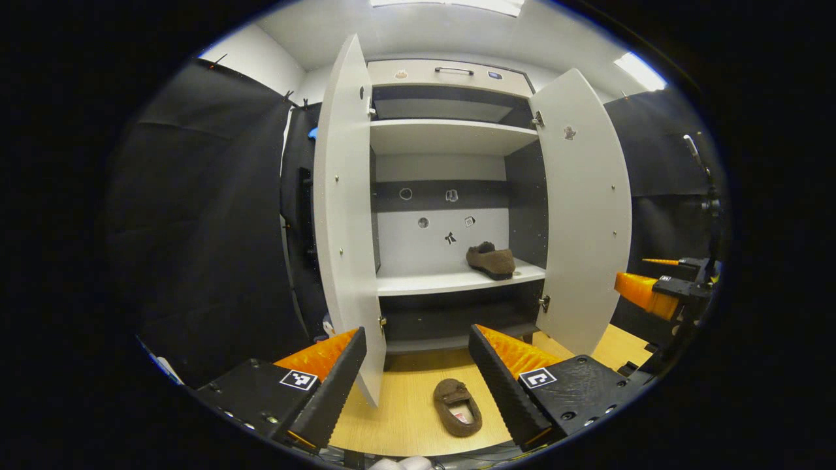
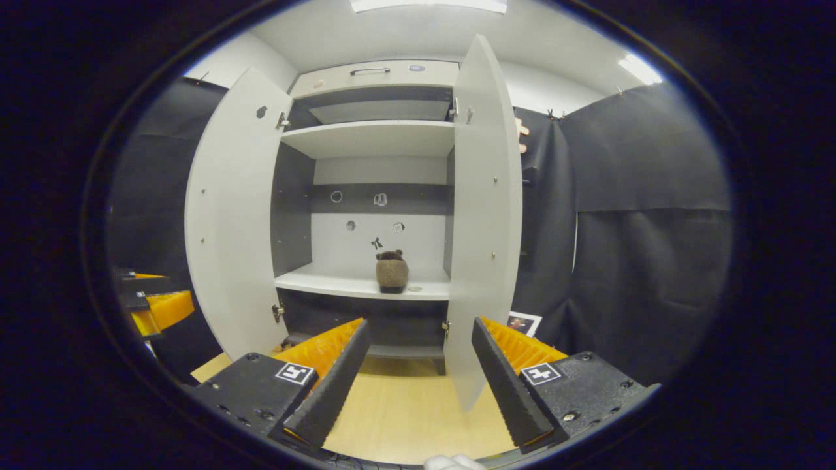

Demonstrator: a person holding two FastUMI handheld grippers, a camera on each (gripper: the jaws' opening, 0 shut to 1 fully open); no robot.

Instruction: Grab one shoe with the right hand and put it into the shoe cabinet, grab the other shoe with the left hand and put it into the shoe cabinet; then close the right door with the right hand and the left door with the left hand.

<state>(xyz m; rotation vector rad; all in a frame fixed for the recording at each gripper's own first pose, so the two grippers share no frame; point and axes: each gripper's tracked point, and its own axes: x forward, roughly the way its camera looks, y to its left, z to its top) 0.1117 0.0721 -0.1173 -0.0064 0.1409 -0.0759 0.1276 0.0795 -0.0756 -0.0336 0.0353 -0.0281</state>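
— Black cloth hung on both sides of the booth, and the pale wooden floor (image 1: 398,418) ran up to the shoe cabinet (image 1: 450,137). What did the left gripper (image 1: 415,385) have before it?

— Its fingers stood wide apart with nothing between them. One brown shoe (image 1: 458,407) lay on the floor just ahead, low between the two fingers and nearer the right-hand one, touching neither.

— And the other shoe?

— That second shoe (image 1: 491,260) sat on the cabinet's white middle shelf (image 1: 431,282), well beyond the fingertips and above the right-hand finger. In the right gripper view it (image 2: 392,271) stood end-on, straight ahead and above the gap between the fingers.

— How was the right gripper (image 2: 418,382) set?

— Also spread open, empty, pointed at the cabinet's lower part. Bare floor (image 2: 405,411) lay between its fingers.

— The doors?

— Both swung out. The left door (image 1: 343,215) rose just behind the left gripper's left-hand finger; the right door (image 1: 584,209) stood past its right-hand one. From the right gripper, the right door (image 2: 483,222) stood edge-on above its right-hand finger, the left door (image 2: 228,215) off beyond its left-hand one.

— Could either gripper see the other?

— Yes: the right one (image 1: 659,294) showed far to the right in the left gripper view, and the left one (image 2: 153,307) at the left edge of the right gripper view.
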